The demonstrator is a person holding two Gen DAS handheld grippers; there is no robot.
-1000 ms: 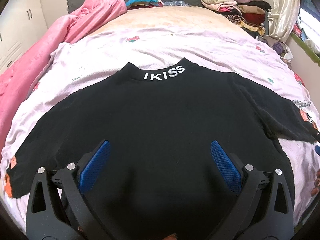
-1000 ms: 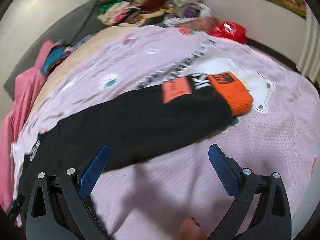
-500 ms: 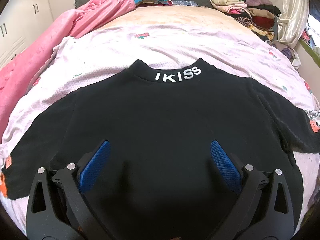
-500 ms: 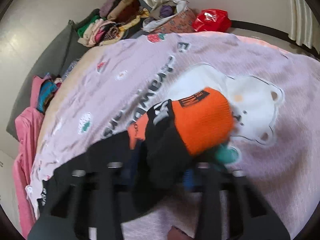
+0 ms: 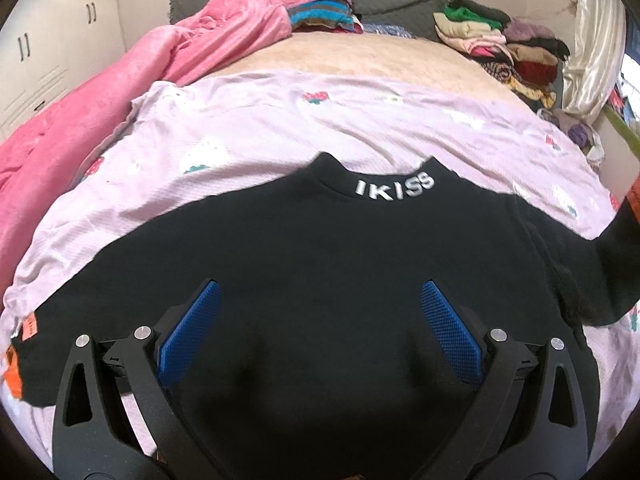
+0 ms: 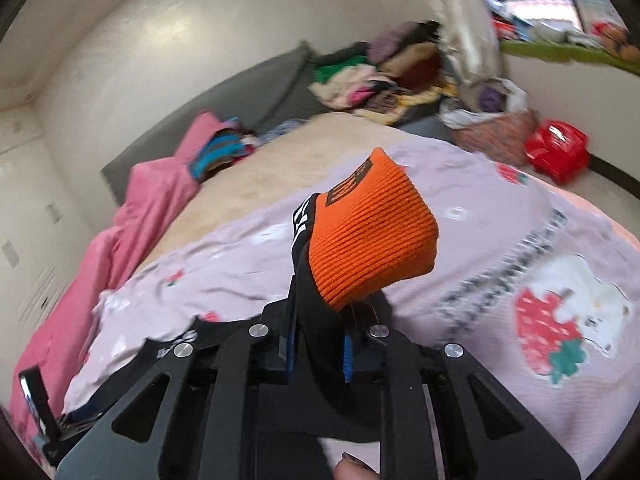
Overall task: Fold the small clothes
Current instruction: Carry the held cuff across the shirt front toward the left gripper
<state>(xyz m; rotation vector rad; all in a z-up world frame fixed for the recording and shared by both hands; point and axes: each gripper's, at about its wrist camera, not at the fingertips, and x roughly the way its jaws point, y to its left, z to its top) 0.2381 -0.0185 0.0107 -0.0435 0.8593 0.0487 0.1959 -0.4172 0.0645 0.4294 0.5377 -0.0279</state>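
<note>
in the left wrist view the black sweater (image 5: 320,280) lies flat across the frame's middle on the lilac sheet (image 5: 248,128), under the left gripper (image 5: 320,312), its 2 fingers wide apart. right wrist view, centre: the right gripper (image 6: 316,344) is closing, clamped on the sweater's orange-cuffed sleeve (image 6: 372,236).

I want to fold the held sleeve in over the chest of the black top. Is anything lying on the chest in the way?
Nothing visible lies there. The black top is spread flat and bare; only the open left gripper hovers over its lower middle. The right gripper is closing on the sleeve behind its orange cuff.
</note>
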